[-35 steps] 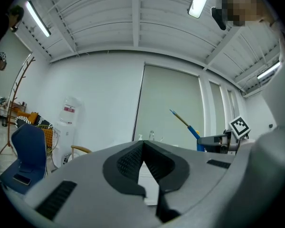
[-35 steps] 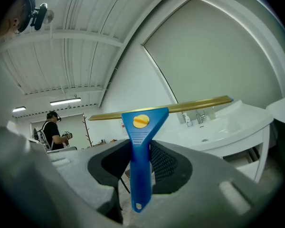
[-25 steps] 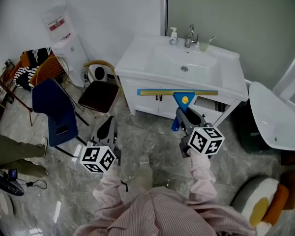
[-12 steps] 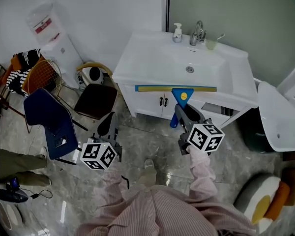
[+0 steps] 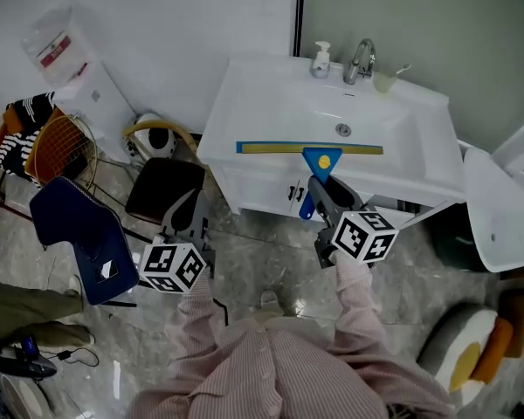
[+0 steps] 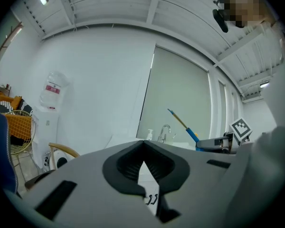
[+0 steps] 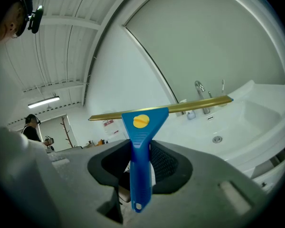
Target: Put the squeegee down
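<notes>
Squeegee [image 5: 320, 157] sat clamped by its blue handle in the right gripper [image 5: 324, 195], blade lying crosswise over the sink's [image 5: 244, 103] front rim ahead.

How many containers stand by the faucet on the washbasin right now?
2. A pump bottle stands just left of the faucet, and a cup with a stick in it stands just right of it. The head view shows no others on the washbasin.

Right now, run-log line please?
left gripper: jaws shut, empty | right gripper: jaws shut on squeegee handle | squeegee: blade toward washbasin, not yet down
</notes>
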`<control>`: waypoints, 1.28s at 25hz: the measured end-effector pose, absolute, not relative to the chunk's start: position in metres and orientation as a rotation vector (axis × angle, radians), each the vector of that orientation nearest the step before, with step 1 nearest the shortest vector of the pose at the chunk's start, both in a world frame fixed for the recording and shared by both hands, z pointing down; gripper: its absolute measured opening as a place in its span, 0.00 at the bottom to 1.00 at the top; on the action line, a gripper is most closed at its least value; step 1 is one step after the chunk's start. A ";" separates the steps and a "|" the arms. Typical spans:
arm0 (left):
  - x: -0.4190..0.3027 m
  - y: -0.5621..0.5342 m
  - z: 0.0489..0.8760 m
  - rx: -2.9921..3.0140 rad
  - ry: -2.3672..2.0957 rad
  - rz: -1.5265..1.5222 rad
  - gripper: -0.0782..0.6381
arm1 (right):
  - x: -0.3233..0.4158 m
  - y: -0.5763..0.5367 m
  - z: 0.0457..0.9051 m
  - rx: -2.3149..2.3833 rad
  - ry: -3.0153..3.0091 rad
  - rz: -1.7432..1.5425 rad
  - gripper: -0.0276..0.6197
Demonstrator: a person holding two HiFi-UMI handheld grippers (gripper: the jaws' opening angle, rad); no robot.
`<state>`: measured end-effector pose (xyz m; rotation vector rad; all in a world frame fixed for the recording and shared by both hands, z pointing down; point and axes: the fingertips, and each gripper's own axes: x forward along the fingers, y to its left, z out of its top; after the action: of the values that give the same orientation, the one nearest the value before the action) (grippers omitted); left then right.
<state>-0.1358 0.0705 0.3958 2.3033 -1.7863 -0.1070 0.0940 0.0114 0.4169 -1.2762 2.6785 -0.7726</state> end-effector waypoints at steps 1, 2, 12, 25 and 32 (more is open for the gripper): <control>-0.139 0.064 0.396 2.306 -1.784 -0.110 0.11 | 0.090 0.005 0.417 -1.276 2.678 -0.772 0.24; -0.142 0.058 0.396 2.309 -1.782 -0.112 0.11 | 0.087 0.000 0.417 -1.276 2.677 -0.772 0.24; -0.164 0.016 0.394 2.311 -1.780 -0.126 0.11 | 0.061 -0.042 0.418 -1.268 2.680 -0.788 0.24; -0.188 -0.062 0.401 2.274 -1.802 -0.114 0.11 | 0.037 -0.128 0.425 -1.234 2.683 -0.830 0.24; -0.205 -0.127 0.393 2.260 -1.820 -0.125 0.11 | 0.016 -0.195 0.420 -1.185 2.705 -0.864 0.24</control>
<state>-0.2048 -0.1271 0.3925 2.2601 -1.8195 -0.1253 0.0159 -0.1952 0.4195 -1.1845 2.7055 -0.8641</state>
